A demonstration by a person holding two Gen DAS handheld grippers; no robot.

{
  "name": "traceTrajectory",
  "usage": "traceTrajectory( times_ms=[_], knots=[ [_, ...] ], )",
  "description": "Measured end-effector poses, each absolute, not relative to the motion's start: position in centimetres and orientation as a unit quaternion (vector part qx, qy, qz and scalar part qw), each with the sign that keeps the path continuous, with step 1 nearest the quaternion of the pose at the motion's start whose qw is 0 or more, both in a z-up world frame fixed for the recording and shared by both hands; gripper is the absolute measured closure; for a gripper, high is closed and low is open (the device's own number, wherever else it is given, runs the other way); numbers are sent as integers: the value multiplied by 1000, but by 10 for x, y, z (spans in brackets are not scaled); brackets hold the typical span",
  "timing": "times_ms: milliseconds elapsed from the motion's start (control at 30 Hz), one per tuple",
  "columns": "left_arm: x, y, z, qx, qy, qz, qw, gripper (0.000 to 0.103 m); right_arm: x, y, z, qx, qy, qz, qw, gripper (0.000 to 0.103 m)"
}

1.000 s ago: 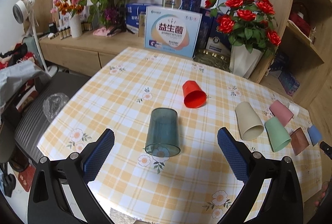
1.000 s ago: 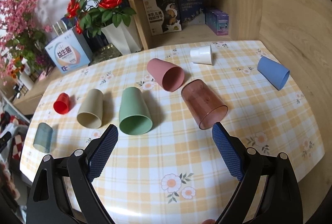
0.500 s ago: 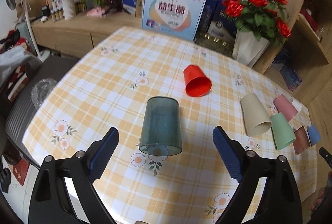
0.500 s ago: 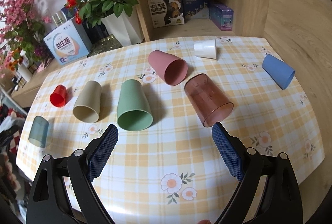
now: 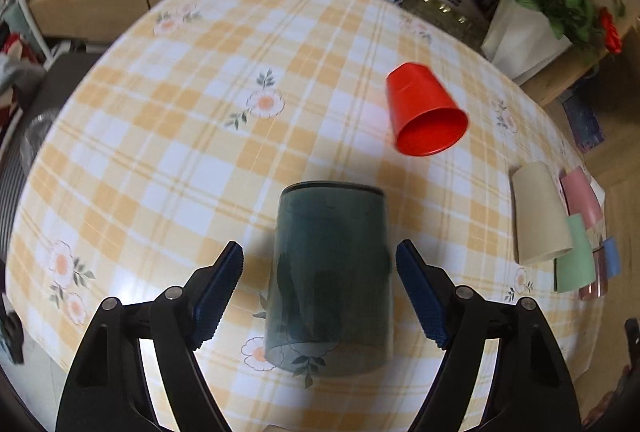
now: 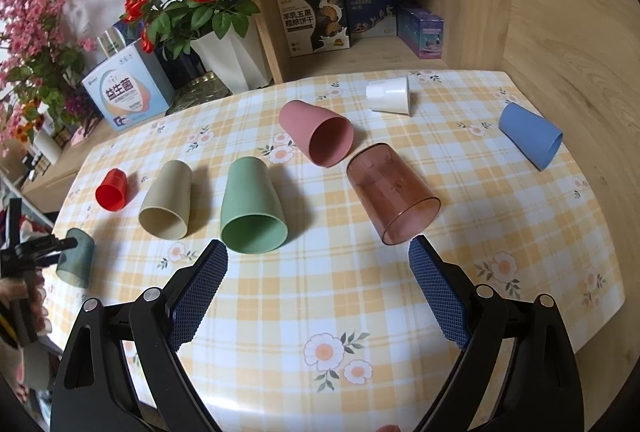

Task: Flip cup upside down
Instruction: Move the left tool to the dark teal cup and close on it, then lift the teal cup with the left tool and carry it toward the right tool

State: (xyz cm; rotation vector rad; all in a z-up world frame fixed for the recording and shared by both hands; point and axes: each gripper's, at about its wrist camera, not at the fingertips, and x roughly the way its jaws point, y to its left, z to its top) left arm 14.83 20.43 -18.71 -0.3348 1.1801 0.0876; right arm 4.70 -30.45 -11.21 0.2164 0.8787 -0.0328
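A dark teal see-through cup (image 5: 330, 272) lies on its side on the checked tablecloth, mouth toward me. My left gripper (image 5: 320, 264) is open, its blue pads on either side of the cup, not touching it. The same cup (image 6: 76, 262) shows at the far left of the right wrist view, with the left gripper's tip beside it. My right gripper (image 6: 318, 264) is open and empty above the table's near edge, just in front of a green cup (image 6: 252, 207) and a brown see-through cup (image 6: 390, 193).
Other cups lie on their sides: red (image 5: 424, 115), beige (image 5: 540, 216), pink (image 6: 316, 131), white (image 6: 390, 95), blue (image 6: 530, 133). A white vase of red roses (image 6: 228, 51), boxes and a wooden shelf (image 6: 360, 55) stand behind the table.
My left gripper has moved forward and down, so the teal cup now lies between its open fingers. My right gripper has barely moved.
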Motion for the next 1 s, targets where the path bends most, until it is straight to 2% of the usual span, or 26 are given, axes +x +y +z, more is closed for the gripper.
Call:
traceTrajectory(
  times_ms=[100, 233, 500, 733, 1000],
  knots=[
    [151, 202, -190, -159, 560, 41, 812, 28, 47, -305, -113, 107, 425, -13, 899, 14],
    [155, 189, -200, -142, 580, 39, 801, 39, 48, -303, -114, 107, 428, -6, 898, 14],
    [132, 168, -185, -156, 563, 26, 811, 39, 44, -312, -114, 116, 424, -11, 898, 14],
    [85, 89, -162, -172, 554, -52, 813, 39, 45, -328, -122, 133, 424, -21, 896, 14],
    [68, -33, -185, -169, 592, -156, 772, 39, 45, -337, -127, 119, 426, -17, 897, 14]
  ],
)
